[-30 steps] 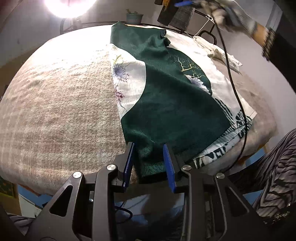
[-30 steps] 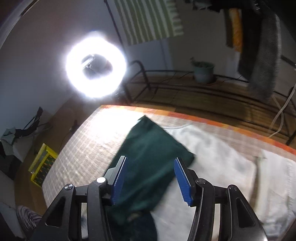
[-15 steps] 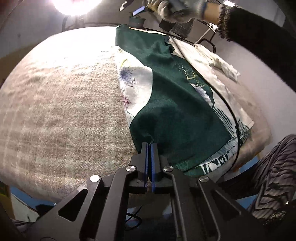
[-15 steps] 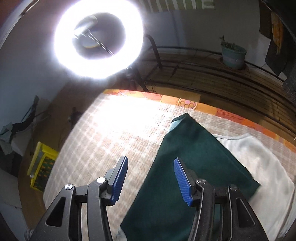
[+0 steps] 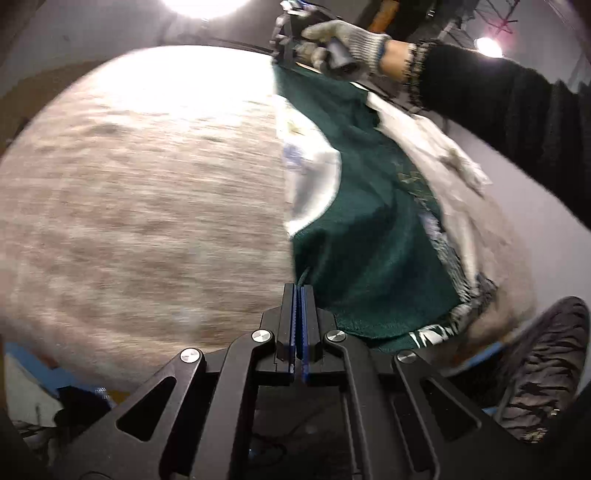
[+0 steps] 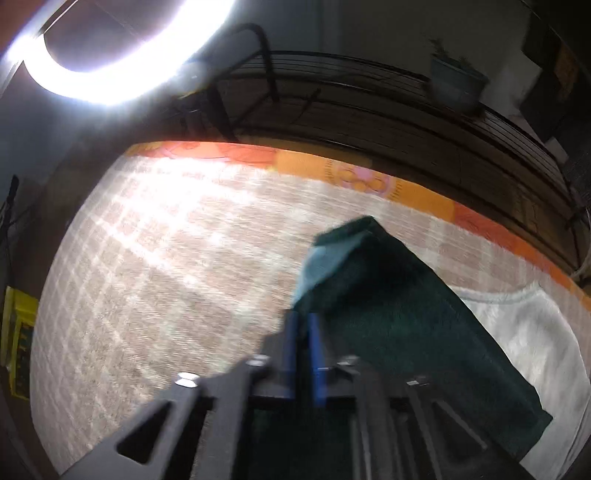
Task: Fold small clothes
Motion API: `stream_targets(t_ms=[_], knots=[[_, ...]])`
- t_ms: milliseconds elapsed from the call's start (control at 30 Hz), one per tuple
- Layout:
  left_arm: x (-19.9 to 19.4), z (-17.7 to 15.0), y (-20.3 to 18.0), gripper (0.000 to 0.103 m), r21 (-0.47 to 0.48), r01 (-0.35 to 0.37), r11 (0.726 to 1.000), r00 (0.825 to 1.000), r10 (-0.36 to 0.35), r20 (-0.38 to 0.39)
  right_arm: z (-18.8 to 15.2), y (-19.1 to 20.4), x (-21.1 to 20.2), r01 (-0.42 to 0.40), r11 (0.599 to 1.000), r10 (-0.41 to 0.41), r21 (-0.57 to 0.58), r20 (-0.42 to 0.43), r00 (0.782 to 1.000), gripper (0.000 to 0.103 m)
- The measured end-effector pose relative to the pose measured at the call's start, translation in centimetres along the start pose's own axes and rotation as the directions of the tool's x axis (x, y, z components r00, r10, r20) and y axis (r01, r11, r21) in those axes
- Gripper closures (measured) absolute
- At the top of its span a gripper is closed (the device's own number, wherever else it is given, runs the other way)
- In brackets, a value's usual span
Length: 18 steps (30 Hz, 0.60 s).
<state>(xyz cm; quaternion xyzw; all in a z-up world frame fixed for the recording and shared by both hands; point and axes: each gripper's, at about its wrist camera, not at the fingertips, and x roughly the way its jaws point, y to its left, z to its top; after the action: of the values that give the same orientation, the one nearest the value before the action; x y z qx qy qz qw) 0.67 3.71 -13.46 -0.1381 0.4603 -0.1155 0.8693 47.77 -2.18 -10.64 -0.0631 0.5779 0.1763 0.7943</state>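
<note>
A dark green garment with white printed panels (image 5: 369,236) lies along the right side of a beige checked blanket (image 5: 147,206). My left gripper (image 5: 298,291) is shut on the garment's near left corner, which is lifted a little. My right gripper (image 5: 291,33), held by a gloved hand, is at the garment's far corner. In the right wrist view the right gripper (image 6: 303,321) is shut on the green garment's edge (image 6: 388,306), with a pale blue-green underside turned up at the corner.
A white cloth (image 6: 524,325) lies under and beside the garment. A crumpled white cloth (image 5: 458,162) sits at the right. A ring light (image 6: 110,55) glares behind the bed. A metal rack with a potted plant (image 6: 454,85) stands beyond the orange-bordered edge.
My right gripper came down onto the far corner and shut on it. My left gripper, shut since half a second ago, pulls its corner up and leftward; the views are motion-blurred.
</note>
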Motion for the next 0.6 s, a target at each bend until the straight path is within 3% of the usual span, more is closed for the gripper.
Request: stream_targets(t_ms=[100, 133, 167, 200, 233, 267, 367, 433, 500, 533, 600], knots=[[-1.3, 0.1, 0.7, 0.103, -0.016, -0.081, 0.997, 0.995, 0.082, 0.051, 0.8, 0.6, -1.0, -0.087, 0.996, 0.087, 0.023, 0.030, 0.996, 0.102], [-1.7, 0.2, 0.8, 0.102, -0.022, -0.085, 0.996, 0.994, 0.087, 0.071, 1.1, 0.8, -1.5, -0.098, 0.995, 0.097, 0.016, 0.039, 0.995, 0.090], [-1.9, 0.2, 0.6, 0.098, -0.024, -0.079, 0.997, 0.994, 0.080, 0.078, 1.1, 0.9, -1.9, -0.089, 0.996, 0.088, 0.006, 0.049, 0.995, 0.069], [-1.9, 0.3, 0.5, 0.094, -0.019, -0.066, 0.998, 0.994, 0.067, 0.082, 1.1, 1.0, -2.3, -0.064, 0.998, 0.065, -0.007, 0.060, 0.996, 0.061], [-1.7, 0.2, -0.1, 0.079, 0.004, -0.048, 0.999, 0.996, 0.047, 0.079, 1.0, 1.2, -2.5, -0.035, 0.999, 0.037, -0.024, 0.061, 0.997, 0.052], [-1.4, 0.2, -0.8, 0.066, 0.034, -0.037, 0.999, 0.997, 0.035, 0.071, 0.7, 1.2, -2.5, -0.016, 0.999, 0.019, -0.039, 0.054, 0.998, 0.053], [0.2, 0.1, -3.7, 0.062, 0.148, -0.045, 0.988, 0.998, 0.039, 0.039, 0.1, 0.9, -1.8, 0.037, 0.998, -0.036, -0.054, 0.003, 0.999, 0.049], [1.4, 0.1, -4.1, 0.062, 0.184, -0.093, 0.979, 0.996, 0.093, 0.012, -0.4, 0.4, -0.9, 0.028, 0.999, -0.030, -0.042, -0.030, 0.999, 0.049], [1.8, 0.3, -4.2, 0.077, 0.190, -0.126, 0.974, 0.992, 0.123, 0.030, -0.6, 0.3, 0.0, 0.024, 0.999, -0.026, -0.039, -0.052, 0.998, 0.056], [1.9, 0.5, -4.2, 0.098, 0.191, -0.139, 0.972, 0.990, 0.134, 0.038, -0.6, 0.4, 0.1, 0.054, 0.997, -0.056, -0.060, -0.028, 0.998, 0.067], [1.9, 0.8, -3.7, 0.102, 0.160, -0.120, 0.980, 0.993, 0.116, 0.033, -0.6, 0.6, -0.1, 0.069, 0.994, -0.071, -0.085, -0.015, 0.997, 0.090]])
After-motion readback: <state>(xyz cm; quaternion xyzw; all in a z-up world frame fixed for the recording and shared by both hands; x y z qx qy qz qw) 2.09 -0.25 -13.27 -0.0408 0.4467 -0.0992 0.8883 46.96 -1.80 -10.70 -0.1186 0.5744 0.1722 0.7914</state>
